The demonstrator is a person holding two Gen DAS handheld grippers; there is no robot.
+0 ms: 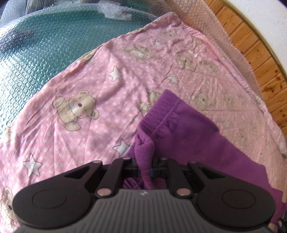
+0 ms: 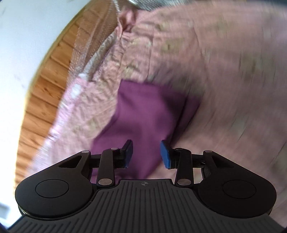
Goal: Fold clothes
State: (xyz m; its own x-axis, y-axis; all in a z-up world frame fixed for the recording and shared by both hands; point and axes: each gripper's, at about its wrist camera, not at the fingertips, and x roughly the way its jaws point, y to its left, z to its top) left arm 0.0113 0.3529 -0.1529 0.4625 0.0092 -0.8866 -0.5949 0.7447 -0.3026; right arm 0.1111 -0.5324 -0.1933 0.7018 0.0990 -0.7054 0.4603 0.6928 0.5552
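Observation:
A purple fleece garment (image 1: 188, 136) with a stitched waistband lies on a pink sheet printed with teddy bears and stars (image 1: 86, 100). My left gripper (image 1: 145, 166) is shut on a bunched fold of the purple fleece, which rises between its fingers. In the right wrist view, heavily blurred, the same purple garment (image 2: 143, 111) lies on the pink sheet (image 2: 224, 89). My right gripper (image 2: 146, 154) hangs open above the garment's near part, and nothing sits between its blue pads (image 2: 166, 154).
Bubble wrap over a green surface (image 1: 44, 44) lies beyond the sheet at the left. A crumpled clear plastic bag (image 1: 116, 10) rests at the far edge. A wooden floor (image 1: 258, 59) and a white wall border the right side; wooden floor (image 2: 41, 100) also shows in the right wrist view.

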